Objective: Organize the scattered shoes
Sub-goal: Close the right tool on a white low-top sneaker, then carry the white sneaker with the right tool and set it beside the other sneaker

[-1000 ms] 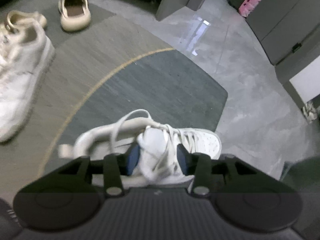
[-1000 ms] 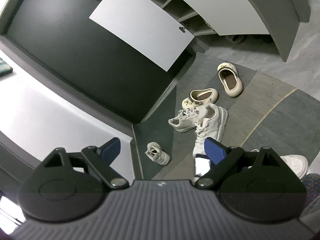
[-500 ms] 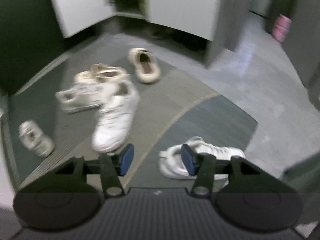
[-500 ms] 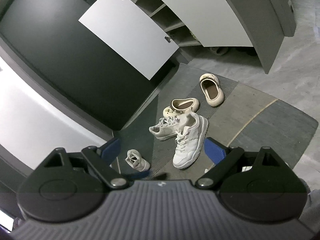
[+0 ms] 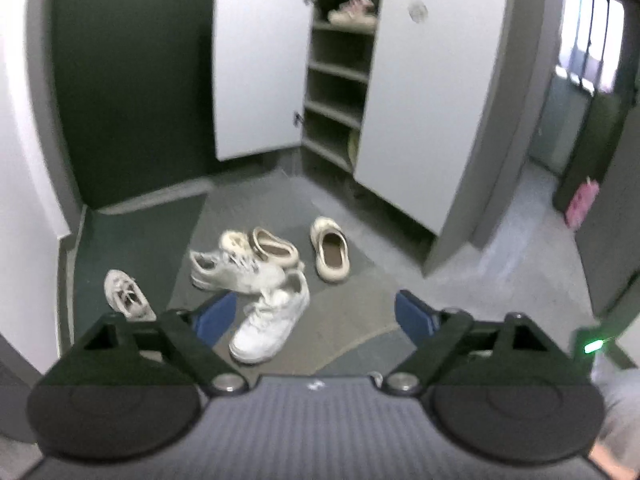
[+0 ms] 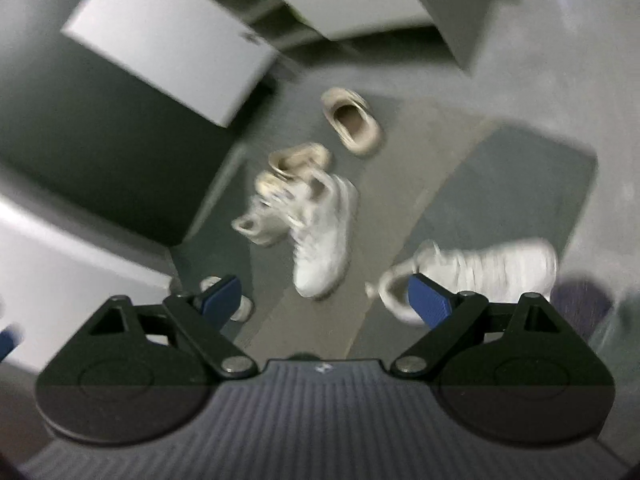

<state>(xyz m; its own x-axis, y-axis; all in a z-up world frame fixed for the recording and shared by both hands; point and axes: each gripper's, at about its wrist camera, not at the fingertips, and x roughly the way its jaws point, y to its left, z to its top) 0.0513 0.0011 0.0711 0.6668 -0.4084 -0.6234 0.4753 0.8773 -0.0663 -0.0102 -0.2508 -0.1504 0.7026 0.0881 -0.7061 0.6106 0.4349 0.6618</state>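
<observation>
1. Our left gripper [image 5: 316, 314] hangs high above the floor with its jaws opening and nothing between them; the blue pads [image 5: 213, 315] stand wide apart.
2. Our right gripper [image 6: 320, 294] is spread wide and empty, tilted down at the mat [image 6: 500, 184].
3. In the left view, a white sneaker [image 5: 272, 322] lies at 6 o'clock of the pile, its heel touching a second sneaker [image 5: 232, 272] at 10 o'clock from it.
4. Two beige clogs sit farther back: one clog [image 5: 276, 246] rests against the second sneaker, the other clog [image 5: 331, 250] lies apart at 3 o'clock from it.
5. A small shoe [image 5: 128, 296] lies alone at 9 o'clock, off the mat.
6. In the right view, one more white sneaker [image 6: 480, 268] lies at 4 o'clock, apart from the pile, partly behind our right pad [image 6: 430, 300].
7. The shoe cabinet [image 5: 340, 80] stands open at 12 o'clock, with shoes [image 5: 354, 12] on its top shelf.
</observation>
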